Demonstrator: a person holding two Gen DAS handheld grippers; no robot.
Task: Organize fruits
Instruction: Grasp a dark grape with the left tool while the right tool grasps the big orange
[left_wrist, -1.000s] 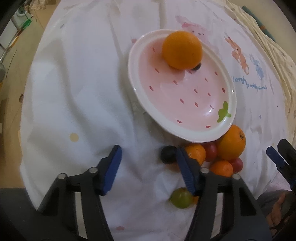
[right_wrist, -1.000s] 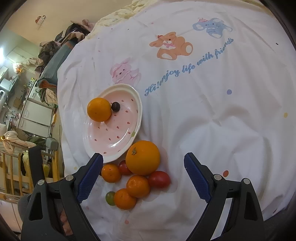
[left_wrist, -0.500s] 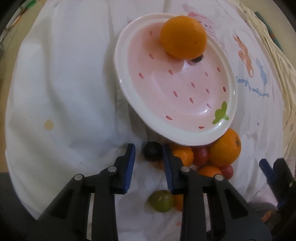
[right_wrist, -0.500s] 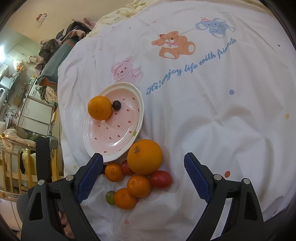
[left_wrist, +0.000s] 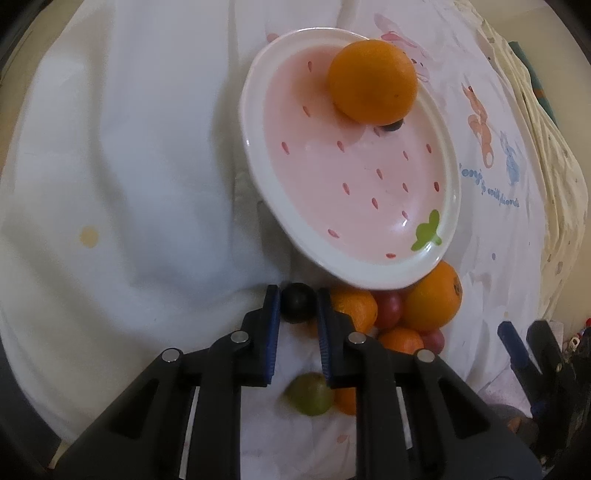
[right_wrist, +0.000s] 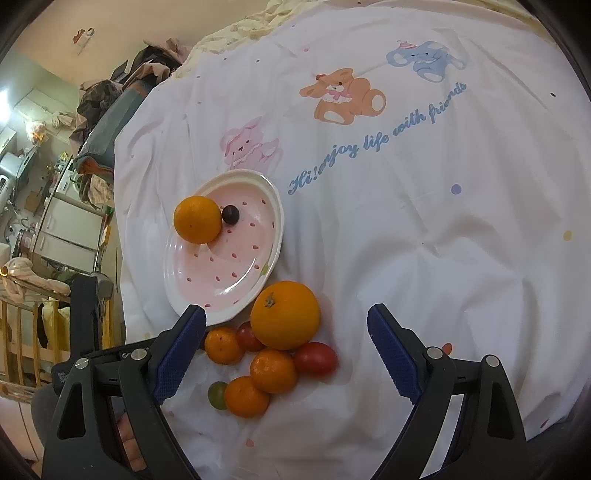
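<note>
Blue-padded fingers of the left gripper (left_wrist: 295, 306) pinch a dark round fruit (left_wrist: 297, 302) on the white printed sheet (left_wrist: 122, 155), just near of the pink strawberry plate (left_wrist: 255, 173). The oval plate runs from near right to far left; an orange (left_wrist: 372, 82) sits at its far end, touching a second dark fruit (left_wrist: 391, 127).

From the right wrist, the right gripper (right_wrist: 286, 354) hangs wide open above the fruit pile: a large orange (right_wrist: 285, 314) with its stem facing up, small oranges (right_wrist: 273, 370), red tomatoes (right_wrist: 316, 359) and a green one (right_wrist: 217, 395), clustered touching just near of the plate.
</note>
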